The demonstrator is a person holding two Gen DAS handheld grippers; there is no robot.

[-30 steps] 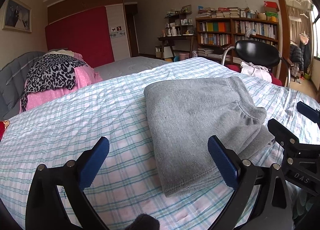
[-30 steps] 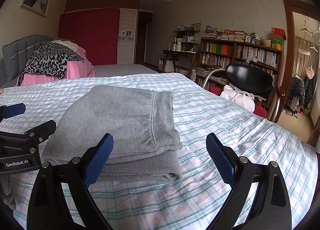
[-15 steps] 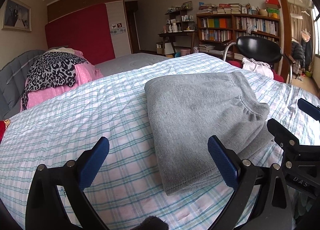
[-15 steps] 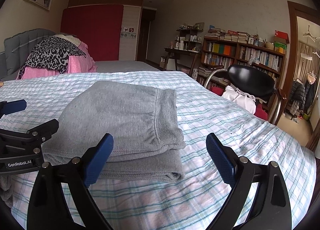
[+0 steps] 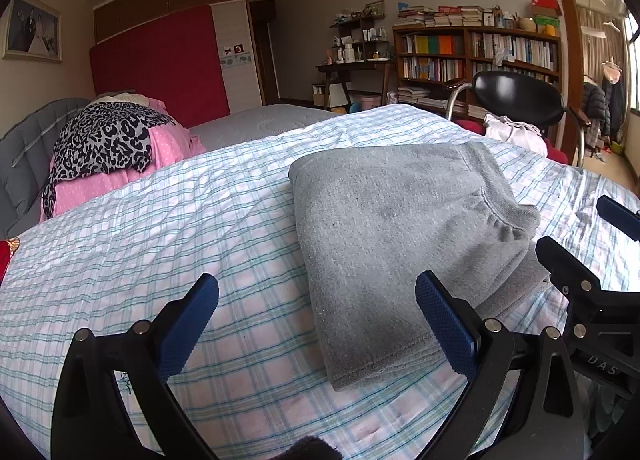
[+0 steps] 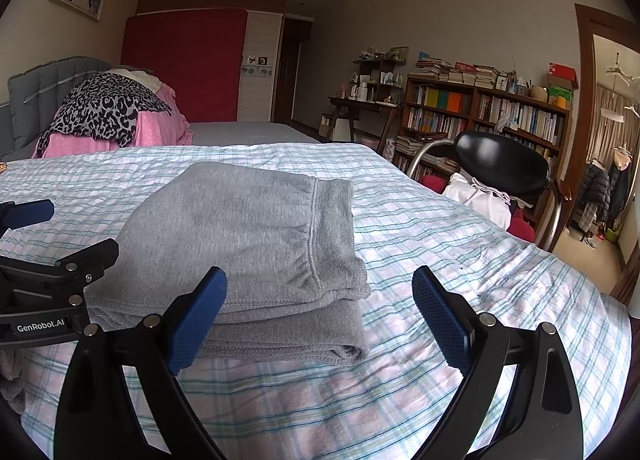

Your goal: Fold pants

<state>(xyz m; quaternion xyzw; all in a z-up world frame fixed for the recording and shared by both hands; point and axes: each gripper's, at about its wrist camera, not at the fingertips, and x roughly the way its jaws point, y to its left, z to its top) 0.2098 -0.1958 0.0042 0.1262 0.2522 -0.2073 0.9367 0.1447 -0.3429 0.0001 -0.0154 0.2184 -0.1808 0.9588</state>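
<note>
Pants (image 5: 400,232): grey fleece, folded into a thick rectangle with the gathered waistband uppermost, lying flat on the checked bedsheet (image 5: 160,244). Left gripper (image 5: 316,320): black frame, ribbed blue pads, jaws spread wide, holding nothing; marked "GenRobot.AI". Right gripper (image 6: 320,316): same build, jaws wide apart, empty; "DAS" legible on its frame.

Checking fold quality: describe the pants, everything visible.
The pants are grey, fleece-like knit, folded into a compact stack of layers on the checked bedsheet. The gathered elastic waistband lies on top at the stack's right end; hemmed edges face the cameras. They lie flat, nearly square. Both grippers, left and right, are open and touch nothing.
</note>
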